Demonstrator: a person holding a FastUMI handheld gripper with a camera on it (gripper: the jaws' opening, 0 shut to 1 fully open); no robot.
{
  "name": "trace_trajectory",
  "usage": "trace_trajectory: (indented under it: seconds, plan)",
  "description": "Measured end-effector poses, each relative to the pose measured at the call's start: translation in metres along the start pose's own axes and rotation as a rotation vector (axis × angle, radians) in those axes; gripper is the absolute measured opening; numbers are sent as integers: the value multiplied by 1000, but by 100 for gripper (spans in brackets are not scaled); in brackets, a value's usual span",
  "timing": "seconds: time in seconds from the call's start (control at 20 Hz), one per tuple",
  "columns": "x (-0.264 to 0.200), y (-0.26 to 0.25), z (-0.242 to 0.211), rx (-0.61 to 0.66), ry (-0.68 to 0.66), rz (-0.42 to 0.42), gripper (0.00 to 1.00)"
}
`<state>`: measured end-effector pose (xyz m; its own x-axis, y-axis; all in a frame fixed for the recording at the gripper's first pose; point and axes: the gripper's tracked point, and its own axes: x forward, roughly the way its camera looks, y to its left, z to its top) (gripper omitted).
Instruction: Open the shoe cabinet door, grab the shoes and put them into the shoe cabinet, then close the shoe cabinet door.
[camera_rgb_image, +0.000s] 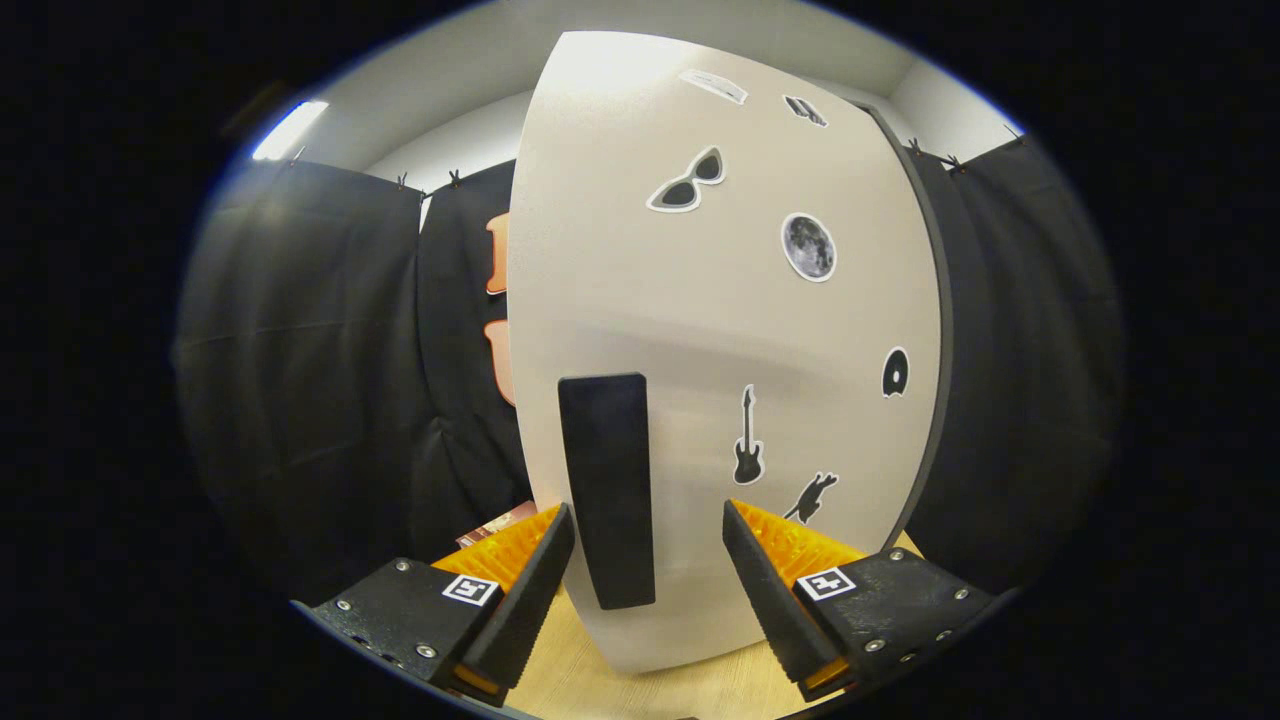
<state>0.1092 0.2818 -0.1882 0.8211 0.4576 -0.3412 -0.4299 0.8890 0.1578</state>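
I am holding my gripper (648, 560) directly in front of the shoe cabinet door (720, 330), with both fingers spread wide apart and pinching nothing. The door is standing shut, its pale, flat face rising just ahead of the fingertips and taking up the space between and beyond them.

The black handle (607, 490), a tall upright bar, is mounted on the lower part of the door near its left edge. It is sitting in the gap between my two fingers, closer to the left finger than to the right one. Whether either finger is touching the handle, I cannot tell; a strip of door face is showing between the handle and the right finger.

Several stickers are lying flat on the door: a pair of sunglasses (688, 183) high up, a round moon (808, 246) below and to the right of it, a guitar (747, 450) just right of the handle, and a small leaping animal shape (812, 494) right of the guitar, just above my right finger.

The cabinet is standing on a light wooden surface (650, 685), which is showing below the door's lower edge between my fingers. Black cloth (300, 350) is hanging on both sides of the cabinet.
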Motion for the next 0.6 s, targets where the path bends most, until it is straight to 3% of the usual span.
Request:
trace_trajectory:
  seconds: [0.6]
  plan:
    - [43, 5, 5, 24, -14, -81, 93]
